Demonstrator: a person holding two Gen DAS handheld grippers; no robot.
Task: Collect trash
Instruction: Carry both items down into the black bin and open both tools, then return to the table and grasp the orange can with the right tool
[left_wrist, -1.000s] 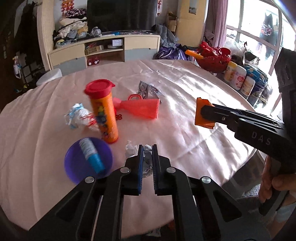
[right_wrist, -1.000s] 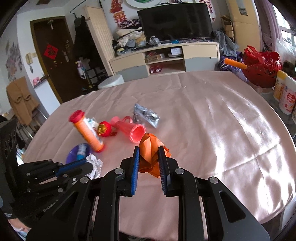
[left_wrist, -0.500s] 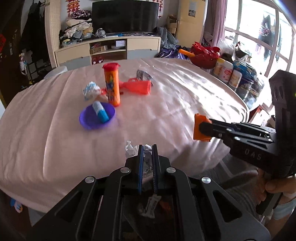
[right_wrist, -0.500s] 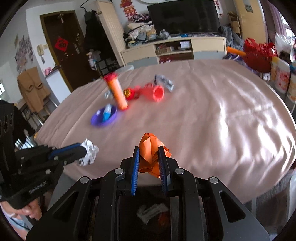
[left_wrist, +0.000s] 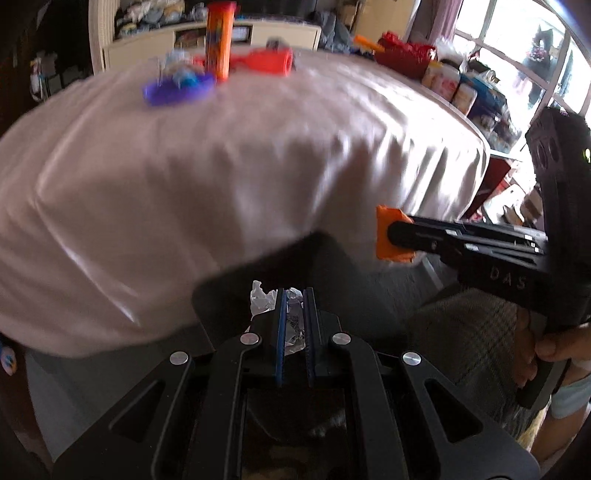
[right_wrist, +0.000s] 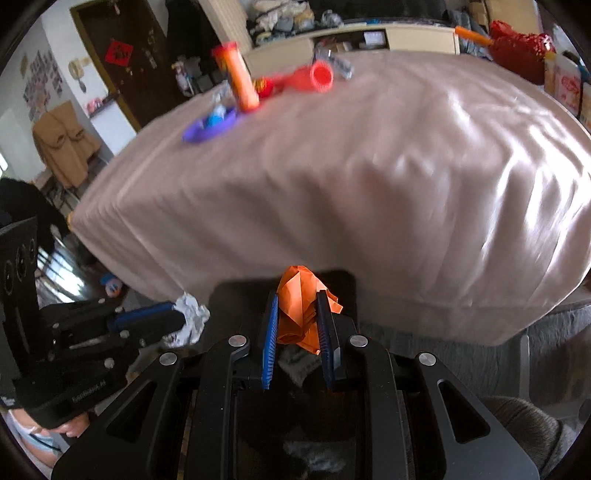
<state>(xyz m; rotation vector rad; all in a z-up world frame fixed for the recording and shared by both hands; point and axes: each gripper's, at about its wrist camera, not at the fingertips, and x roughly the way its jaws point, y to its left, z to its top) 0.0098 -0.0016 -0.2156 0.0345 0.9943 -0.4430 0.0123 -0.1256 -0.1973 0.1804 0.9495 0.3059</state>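
- Crumpled silvery foil wrapper (left_wrist: 293, 317): thin, creased and shiny, pinched between the ribbed blue pads of the black left gripper (left_wrist: 294, 328); its jaws are nearly closed on it, and a white torn edge sticks out past the left pad.
- Crumpled orange paper (right_wrist: 301, 310): matte, folded into sharp creases, clamped between the blue pads of the black right gripper (right_wrist: 297, 332); the jaws stand a little apart, filled by the wad, whose peak rises above the fingertips.
- Both pieces hang off the table, just past its near edge, over a dark, boxy black bin (left_wrist: 325, 266) that sits below the edge; pale scraps show dimly inside it.
- Round table under a smooth, glossy pinkish cloth (right_wrist: 369, 166) that drapes over the edge in soft folds.
- Near the far edge stand an upright orange tube with a red cap (right_wrist: 240, 79), a shallow purple dish (right_wrist: 210, 127) and a ribbed red cup on its side (right_wrist: 314, 77), all blurred.
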